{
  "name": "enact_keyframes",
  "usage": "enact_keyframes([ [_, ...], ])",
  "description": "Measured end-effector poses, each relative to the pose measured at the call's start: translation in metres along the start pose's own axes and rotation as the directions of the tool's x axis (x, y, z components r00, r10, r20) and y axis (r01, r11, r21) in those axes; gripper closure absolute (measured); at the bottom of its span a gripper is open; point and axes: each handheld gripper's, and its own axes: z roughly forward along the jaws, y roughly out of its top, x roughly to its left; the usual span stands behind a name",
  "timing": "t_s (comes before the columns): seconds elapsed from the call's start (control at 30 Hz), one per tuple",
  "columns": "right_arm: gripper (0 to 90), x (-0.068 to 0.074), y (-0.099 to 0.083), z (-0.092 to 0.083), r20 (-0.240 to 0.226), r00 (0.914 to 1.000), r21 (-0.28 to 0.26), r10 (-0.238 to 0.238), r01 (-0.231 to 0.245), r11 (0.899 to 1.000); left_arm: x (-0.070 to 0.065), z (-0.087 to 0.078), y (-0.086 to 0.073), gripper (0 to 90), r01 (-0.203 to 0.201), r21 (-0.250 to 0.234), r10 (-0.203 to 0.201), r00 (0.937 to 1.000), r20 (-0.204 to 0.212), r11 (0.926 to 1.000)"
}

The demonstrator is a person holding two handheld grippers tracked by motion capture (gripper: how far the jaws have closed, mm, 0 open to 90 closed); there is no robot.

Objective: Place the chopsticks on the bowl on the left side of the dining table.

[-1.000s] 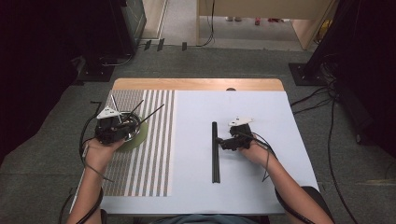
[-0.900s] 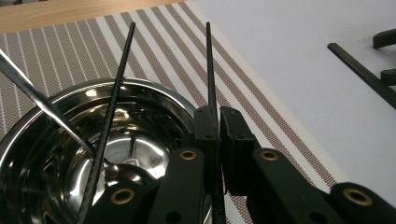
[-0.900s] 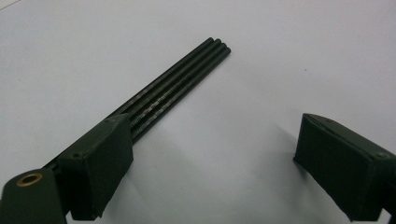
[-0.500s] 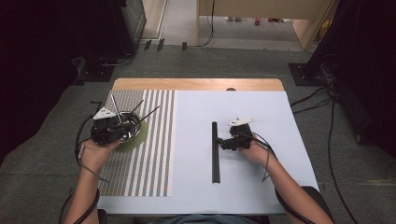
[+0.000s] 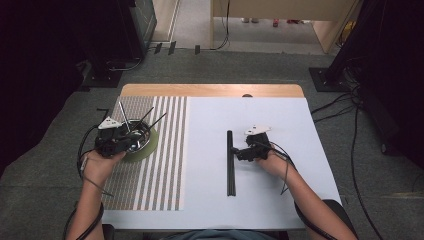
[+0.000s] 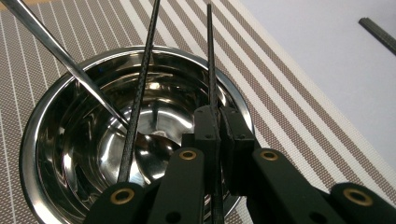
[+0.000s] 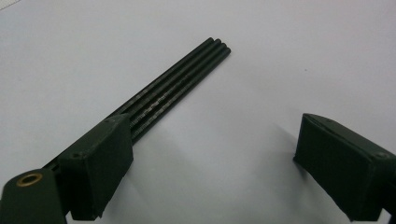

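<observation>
Taking the steel bowl point(image 5: 136, 140) as the landmark: nearest the person, the left gripper point(image 6: 215, 122) hangs over the bowl's near rim, its jaws pinched tight on a thin black rod point(image 6: 209, 56) that runs up between them and out past the far rim. A second black rod point(image 6: 140, 88) and a shiny metal stick point(image 6: 60, 58) lean inside the bowl, their upper ends sticking out over its far edge. The bowl sits on a green disc point(image 5: 150, 147), which lies on the striped mat point(image 5: 165, 165).

Compared with a second ago, the left gripper sits a little farther to the left, over the bowl's left side in the high view; the bowl and the sticks in it look unchanged.

Well to the right of the bowl, on the white table point(image 5: 300, 195), the right gripper point(image 7: 212, 161) rests with its jaws spread wide, the left jaw touching or just beside the bundle of black rods point(image 7: 182, 86). It holds the same place as before, and the bundle has not shifted.
</observation>
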Motion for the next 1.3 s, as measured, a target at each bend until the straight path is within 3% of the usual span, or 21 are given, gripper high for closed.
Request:
enact_keyframes([
  [0.13, 11.0, 0.000, 0.000, 0.000, 0.000, 1.0000, 0.001, 0.000, 0.000, 1.000, 0.003, 0.004, -0.003, 87.4, -0.006, 0.031, 0.006, 1.0000, -0.005, 0.9995],
  [0.7, 11.0, 0.000, 0.000, 0.000, 0.000, 1.0000, 0.001, 0.000, 0.000, 1.000, 0.013, 0.001, -0.007, 87.0, 0.003, 0.018, -0.002, 0.9999, -0.016, 0.9998],
  [1.03, 11.0, 0.000, 0.000, 0.000, 0.000, 1.0000, 0.001, 0.000, 0.000, 1.000, 0.020, -0.004, -0.010, 86.7, 0.007, 0.019, -0.006, 0.9990, -0.045, 0.9998],
  [1.2, 10.9, 0.000, 0.000, 0.000, 0.000, 1.0000, 0.001, 0.000, 0.000, 1.000, 0.023, -0.007, -0.012, 84.6, 0.007, 0.011, -0.006, 0.9988, -0.049, 0.9999],
  [1.3, 11.0, 0.000, 0.000, 0.000, 0.000, 1.0000, 0.001, 0.000, 0.000, 1.000, 0.022, -0.010, -0.011, 80.1, 0.005, -0.024, -0.006, 0.9994, -0.035, 0.9997],
])
